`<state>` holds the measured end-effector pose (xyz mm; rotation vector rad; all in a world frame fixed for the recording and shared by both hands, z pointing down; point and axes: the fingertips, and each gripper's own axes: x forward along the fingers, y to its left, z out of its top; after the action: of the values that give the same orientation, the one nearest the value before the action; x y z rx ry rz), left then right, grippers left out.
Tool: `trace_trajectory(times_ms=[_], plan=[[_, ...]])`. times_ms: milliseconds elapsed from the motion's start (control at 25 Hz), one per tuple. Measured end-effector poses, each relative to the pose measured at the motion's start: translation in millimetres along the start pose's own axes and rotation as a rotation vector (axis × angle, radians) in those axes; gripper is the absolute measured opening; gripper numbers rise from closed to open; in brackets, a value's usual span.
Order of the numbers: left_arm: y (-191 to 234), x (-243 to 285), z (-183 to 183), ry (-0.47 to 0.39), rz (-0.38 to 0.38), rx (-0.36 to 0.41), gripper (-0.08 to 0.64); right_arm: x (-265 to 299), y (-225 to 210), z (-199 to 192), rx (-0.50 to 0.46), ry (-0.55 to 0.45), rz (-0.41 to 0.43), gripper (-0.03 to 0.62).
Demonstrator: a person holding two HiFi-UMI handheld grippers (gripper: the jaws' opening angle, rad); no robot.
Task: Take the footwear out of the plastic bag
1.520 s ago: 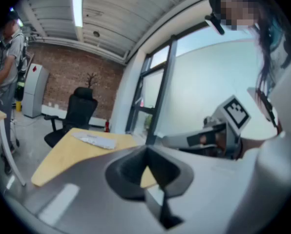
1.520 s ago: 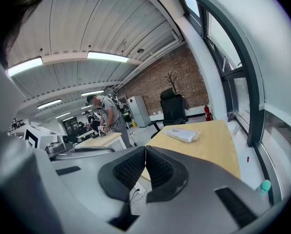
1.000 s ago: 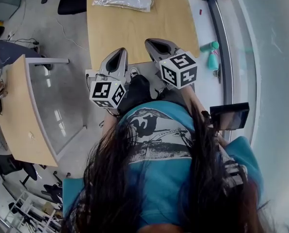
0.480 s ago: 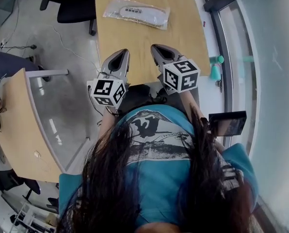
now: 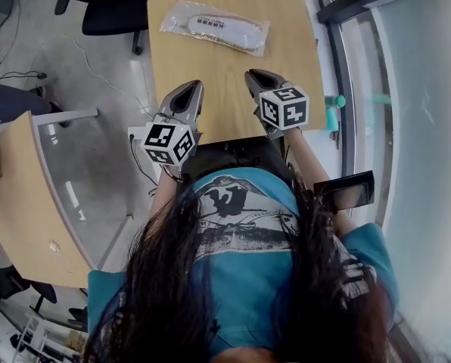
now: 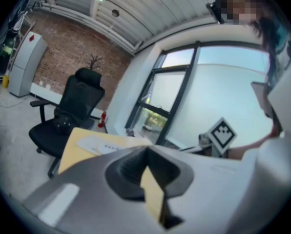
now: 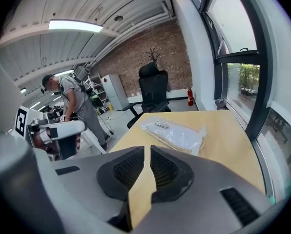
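A clear plastic bag (image 5: 214, 26) with pale flat footwear inside lies at the far end of the wooden table (image 5: 233, 74). It also shows in the right gripper view as the bag (image 7: 177, 133) and, smaller, in the left gripper view as the bag (image 6: 99, 144). My left gripper (image 5: 189, 88) hovers at the table's near left edge, shut and empty. My right gripper (image 5: 256, 75) is over the near right part of the table, also shut with nothing between its jaws. Both point toward the bag and are well short of it. In their own views the left gripper (image 6: 146, 152) and the right gripper (image 7: 147, 150) show closed jaws.
A black office chair (image 5: 123, 6) stands beyond the table's far left corner. Another desk (image 5: 21, 195) is on the left, and a glass wall (image 5: 407, 89) runs along the right. A teal object (image 5: 333, 108) lies by the window. A person (image 7: 72, 104) stands in the background.
Both grippers have moved forward from in front of my body to over the table's near edge and have sunk a little. Their jaws stayed shut.
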<state>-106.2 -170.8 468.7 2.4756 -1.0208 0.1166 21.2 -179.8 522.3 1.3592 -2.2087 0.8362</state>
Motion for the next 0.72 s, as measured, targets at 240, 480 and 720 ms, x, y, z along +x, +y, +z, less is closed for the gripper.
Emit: trace_trajectory(times_ms=[240,480,720], plan=[[-2.8,22.9,-2.6,0.035,-0.006,0.019,0.004,33.4,-62.9,-2.7,0.161,0.033,-0.006,0.024],[-4.8,38.8,-1.1,0.058,0.019,0.027,0.005,63.3,-114.7,-12.4,0.563,-0.015,0.079,0.172],[-9.5,44.7,-6.0,0.081,0.052,0.030,0.004,88.4,-143.0,-39.4,0.632,0.071,0.050,0.215]])
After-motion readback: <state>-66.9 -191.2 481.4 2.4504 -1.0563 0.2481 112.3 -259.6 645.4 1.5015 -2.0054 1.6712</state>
